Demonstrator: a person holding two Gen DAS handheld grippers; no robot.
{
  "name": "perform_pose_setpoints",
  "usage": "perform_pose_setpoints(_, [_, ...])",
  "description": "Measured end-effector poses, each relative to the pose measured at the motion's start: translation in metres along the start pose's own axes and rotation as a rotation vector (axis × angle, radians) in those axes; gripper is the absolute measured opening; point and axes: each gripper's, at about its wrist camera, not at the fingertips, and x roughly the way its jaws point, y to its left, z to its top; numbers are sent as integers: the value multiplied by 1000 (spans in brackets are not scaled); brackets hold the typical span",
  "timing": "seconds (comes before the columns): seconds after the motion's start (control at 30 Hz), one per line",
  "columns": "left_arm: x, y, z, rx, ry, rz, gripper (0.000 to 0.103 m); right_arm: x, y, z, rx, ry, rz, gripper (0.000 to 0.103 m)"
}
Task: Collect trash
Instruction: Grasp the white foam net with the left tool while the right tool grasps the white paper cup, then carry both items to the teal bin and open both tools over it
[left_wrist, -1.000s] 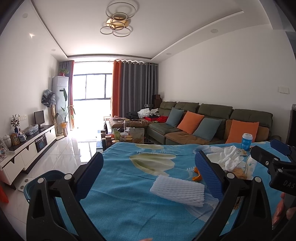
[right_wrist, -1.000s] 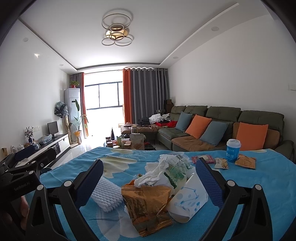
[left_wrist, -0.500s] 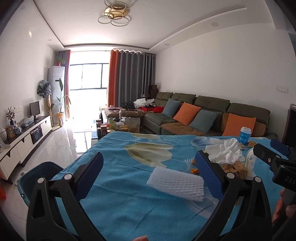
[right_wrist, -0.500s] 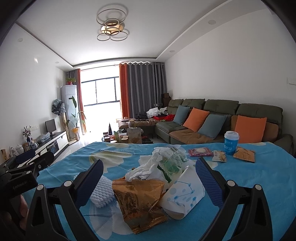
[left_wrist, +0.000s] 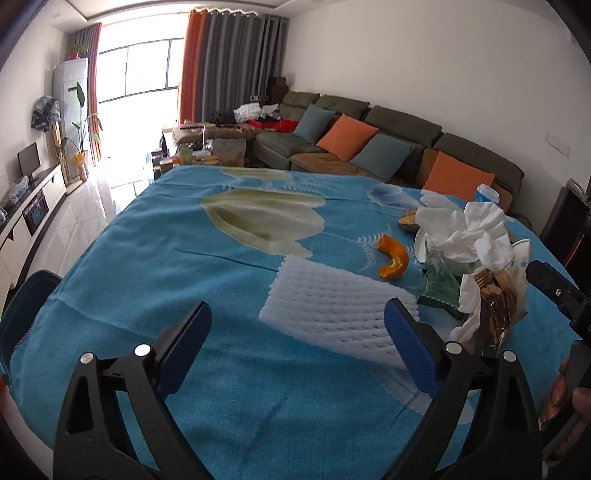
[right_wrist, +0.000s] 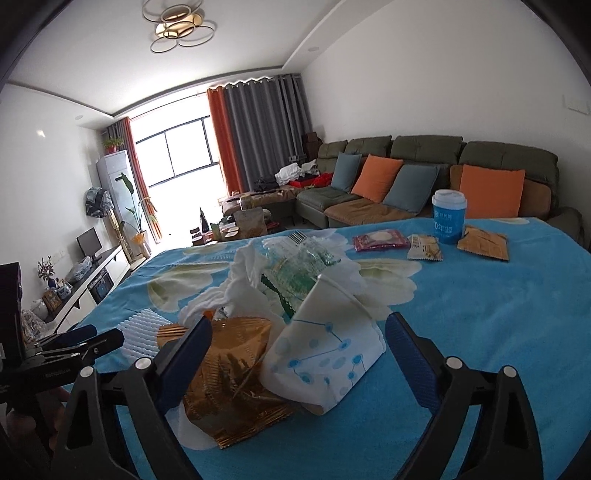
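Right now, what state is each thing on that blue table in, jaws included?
Left gripper: jaws open, holding nothing.
Right gripper: jaws open, around the trash pile.
White foam net: lying flat.
Gold wrapper: crumpled.
Paper cup: crushed, on its side.
Tissue: wadded up.
Blue cup: upright, lidded.
Orange peel: curled.

1. One white foam net sleeve (left_wrist: 334, 310) lay on the blue cloth.
2. One curved orange peel (left_wrist: 394, 256) was there.
3. One gold foil wrapper (right_wrist: 236, 373) showed.
4. One crushed paper cup (right_wrist: 328, 350) showed.
5. One blue lidded cup (right_wrist: 448, 216) stood upright.
6. Three flat snack packets lay near that cup: pink (right_wrist: 380, 240), white (right_wrist: 424, 247), brown (right_wrist: 482, 243).
7. Two orange cushions (right_wrist: 493, 192) and two grey-blue ones (right_wrist: 410, 188) sat on the sofa.
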Motion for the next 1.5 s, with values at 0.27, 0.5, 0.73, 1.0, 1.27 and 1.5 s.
perform_pose_setpoints(0.27, [33, 4, -1, -54, 140, -102, 66, 11, -17, -5, 80, 81, 61, 55])
perform_pose_setpoints(0.5, [42, 12, 0, -116, 169, -183, 29, 10, -28, -3, 131, 97, 118, 26])
perform_pose_setpoints(0.73, [31, 11, 1, -121, 143, -223, 12, 3, -38, 3, 164, 88, 127, 18])
perform_pose_setpoints(1.0, [-12, 23, 9, -125, 57, -236, 11, -24, -27, 25, 108, -7, 123, 18])
perform_pose_setpoints(1.27, [-64, 61, 17, -165, -48, -206, 11, -42, 36, 56, -7, -84, 342, 18])
perform_pose_setpoints(1.5, [-105, 103, 15, -207, -127, -98, 11, -6, 123, 59, -88, 14, 601, 18])
